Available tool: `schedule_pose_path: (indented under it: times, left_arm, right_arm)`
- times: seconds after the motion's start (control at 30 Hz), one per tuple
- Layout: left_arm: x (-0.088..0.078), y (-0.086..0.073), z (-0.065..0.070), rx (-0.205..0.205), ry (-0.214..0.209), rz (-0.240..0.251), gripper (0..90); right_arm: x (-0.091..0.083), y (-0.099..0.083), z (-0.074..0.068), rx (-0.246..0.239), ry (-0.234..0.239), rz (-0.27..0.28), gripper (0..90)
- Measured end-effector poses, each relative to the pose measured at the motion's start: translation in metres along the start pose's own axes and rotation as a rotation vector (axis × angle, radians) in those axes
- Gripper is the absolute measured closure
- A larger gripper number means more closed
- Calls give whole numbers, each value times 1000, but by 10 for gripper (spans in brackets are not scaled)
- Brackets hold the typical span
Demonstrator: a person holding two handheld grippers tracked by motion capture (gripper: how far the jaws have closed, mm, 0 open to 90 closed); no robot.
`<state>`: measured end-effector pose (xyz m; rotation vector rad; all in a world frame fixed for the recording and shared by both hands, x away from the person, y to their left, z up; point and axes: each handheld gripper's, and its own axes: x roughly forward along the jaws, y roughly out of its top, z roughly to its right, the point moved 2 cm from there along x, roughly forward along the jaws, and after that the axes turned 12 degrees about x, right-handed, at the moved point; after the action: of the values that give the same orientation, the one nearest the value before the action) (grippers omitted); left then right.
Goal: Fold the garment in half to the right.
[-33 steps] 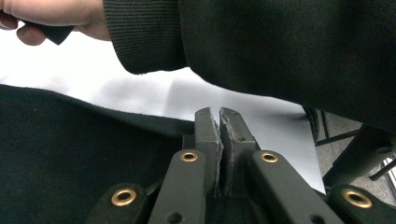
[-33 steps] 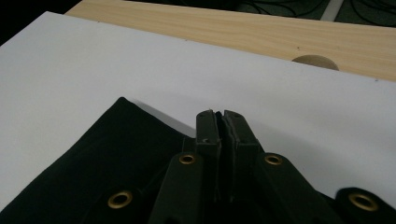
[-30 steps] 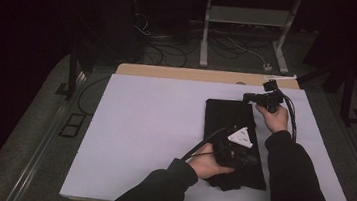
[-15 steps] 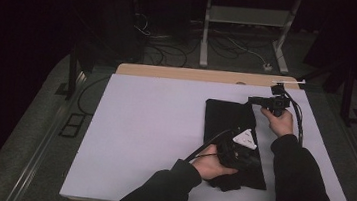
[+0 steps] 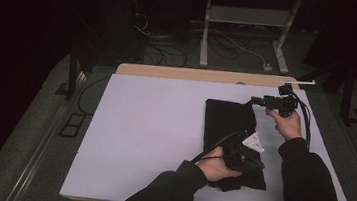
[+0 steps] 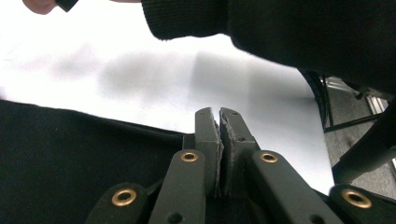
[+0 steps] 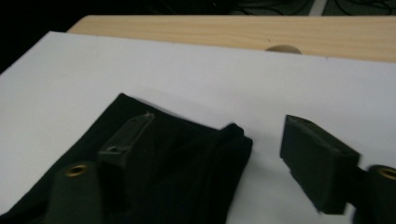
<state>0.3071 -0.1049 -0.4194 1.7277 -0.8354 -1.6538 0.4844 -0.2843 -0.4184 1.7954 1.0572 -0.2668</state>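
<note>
A folded black cloth (image 5: 227, 123) lies on the right half of the white table (image 5: 138, 126). My left gripper (image 5: 255, 163) rests low over the cloth's near end. In the left gripper view its jaws (image 6: 219, 135) are shut, with the black cloth (image 6: 70, 158) under them and nothing visible between the pads. My right gripper (image 5: 256, 100) hovers at the cloth's far right corner and points left. Its jaws (image 7: 219, 123) have just been opening and stand wide apart. The cloth's corner (image 7: 229, 140) lies loose below them, untouched by the pads.
A wooden strip (image 5: 194, 74) runs along the table's far edge. Behind it stand a white metal frame (image 5: 245, 22) and floor cables (image 5: 232, 46). A dark sleeve (image 6: 280, 28) of the right arm crosses above the left gripper. The table's right edge (image 5: 330, 167) is close to both hands.
The right gripper's jaws have opened off the cloth's far corner, and the hand has drawn slightly right and up. The left gripper has stayed in place on the cloth.
</note>
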Motion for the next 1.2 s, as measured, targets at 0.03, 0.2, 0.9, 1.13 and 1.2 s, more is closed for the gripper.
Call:
schedule_pose_path:
  times: [0.03,0.2,0.9,1.13,1.2]
  left_arm:
    - [1,1,0,7,-1,-6,852]
    - [8,2,2,1,-7,-27,853]
    - [30,9,5,10,-26,-97,661]
    - [12,7,-2,-6,-8,-66,394]
    - [6,5,-3,-9,-14,-58,340]
  right_arm:
    - [-2,-1,0,3,-7,-6,173]
    - [-15,-5,1,-3,-15,10,62]
    - [-49,-31,10,-12,5,53,27]
    - [-58,-38,4,-33,24,60,26]
    - [-62,-39,1,-43,31,63,17]
